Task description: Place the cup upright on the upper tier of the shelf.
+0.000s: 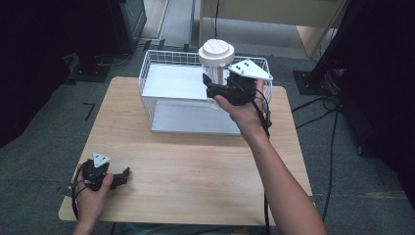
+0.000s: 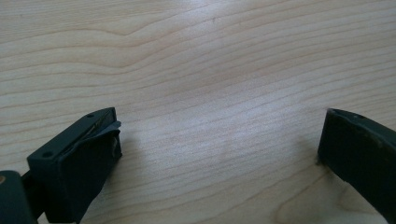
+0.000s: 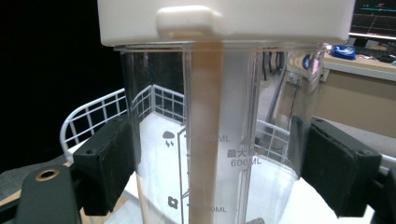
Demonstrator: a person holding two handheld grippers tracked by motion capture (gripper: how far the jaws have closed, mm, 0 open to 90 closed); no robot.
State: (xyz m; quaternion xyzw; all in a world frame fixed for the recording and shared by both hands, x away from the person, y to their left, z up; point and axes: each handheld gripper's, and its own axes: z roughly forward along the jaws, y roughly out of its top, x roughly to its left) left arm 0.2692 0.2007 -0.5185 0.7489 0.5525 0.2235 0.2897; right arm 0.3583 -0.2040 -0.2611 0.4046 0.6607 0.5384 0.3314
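1. High view: the right gripper [image 1: 215,84], held in the person's right hand [image 1: 242,110], sits at upper centre of the frame, above the white wire basket [image 1: 147,73] that stands at the far edge of the light wooden table [image 1: 195,166]. Its jaws close on the clear plastic measuring jar with a white round lid [image 1: 216,53], which is upright and raised over the basket's right half. A flat white panel [image 1: 173,81] lies in the basket, left of the jar.

2. High view, lower left: the left gripper [image 1: 126,174] rests on the table in the person's left hand [image 1: 90,196], well apart from the basket, pointing towards frame right.

3. Left gripper view: the two black jaws rise from the lower corners and stand wide apart, with bare wood grain between them and nothing held.

4. Right gripper view: the jar takes up the centre of the frame, lid along the top edge. A black jaw pad presses each side of the transparent wall. Printed volume marks, one reading 600 ML, show on the wall. Basket wire appears behind and through the jar, at left and centre.
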